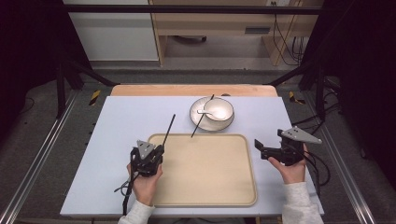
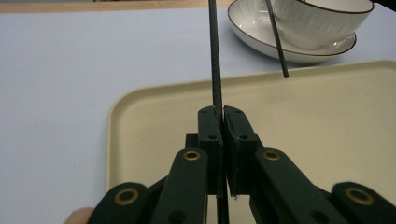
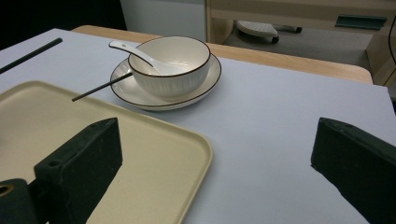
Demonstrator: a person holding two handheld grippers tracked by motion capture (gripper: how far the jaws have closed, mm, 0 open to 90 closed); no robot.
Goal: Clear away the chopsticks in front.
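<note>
Our left gripper (image 2: 220, 116) sits closest to the lens in its own view, jaws pinched tight on one black chopstick (image 2: 215, 56) that runs straight up between the pads and away toward the far side of the table. From above we see that same left gripper (image 1: 148, 156) hovering at the near-left corner of the beige tray (image 1: 205, 196), with the chopstick (image 1: 169, 126) slanting out past the tray's far edge over the pale blue table (image 1: 126, 116).

Our right gripper (image 1: 262, 147) waits just off the tray's right edge, jaws spread wide and holding nothing; in its own view the two black jaws frame bare tabletop and a corner of the tray (image 3: 177, 154).

We judge the job to be gathering the tableware onto the tray, and it looks barely begun. Nothing lies on the tray itself yet. One chopstick is in our grip but not set down. The second chopstick (image 1: 201, 119) leans across the saucer (image 1: 198, 119), its tip reaching the tray's far rim. The white bowl (image 1: 219, 111) stands on that saucer beyond the tray, with a white ceramic spoon (image 1: 204, 112) resting in it.

What remains, as we read it: lay down the held chopstick, fetch its partner, then bring over the bowl, saucer and spoon.
</note>
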